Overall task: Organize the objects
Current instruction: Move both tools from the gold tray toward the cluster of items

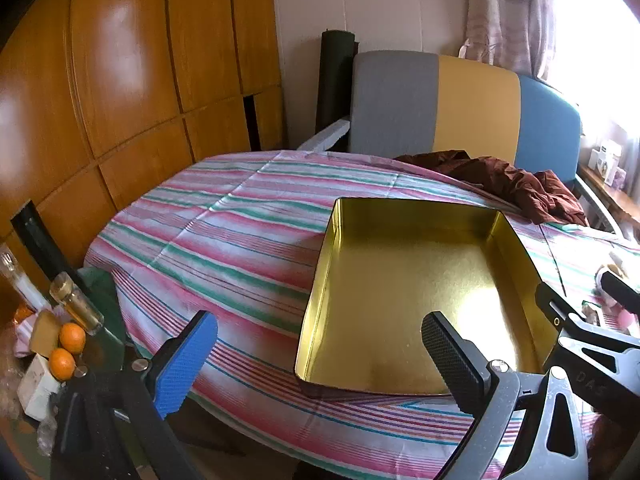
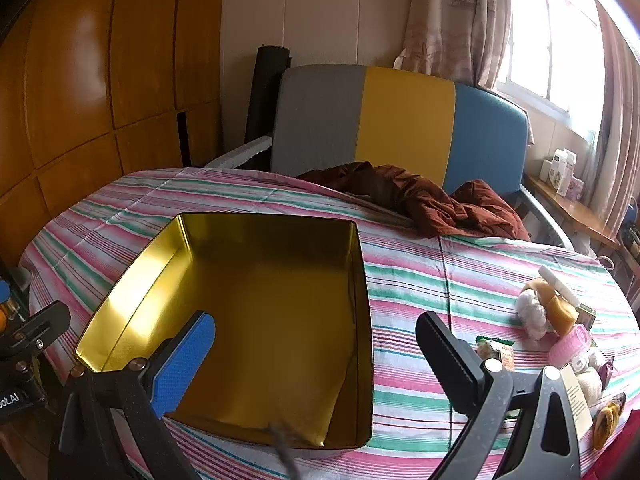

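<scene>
Both grippers, left & right, spread wide w/ nothing held, over shallow rectangular gold metal tin on pink-green striped tablecloth; small clutter far right.

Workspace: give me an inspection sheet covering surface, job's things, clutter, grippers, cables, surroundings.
Surface: striped tablecloth covers the table, creased.
Job's things: gold tin box, open and empty; pile of small items lies on the cloth to its right.
Clutter: brown garment bunched at the far edge; two oranges and bottles on a side surface at left.
Grippers: left gripper open, holding nothing; right gripper open, holding nothing, near the tin.
Cables: nothing seen.
Surroundings: grey, yellow and blue chair, wooden wardrobe, curtained window.
</scene>
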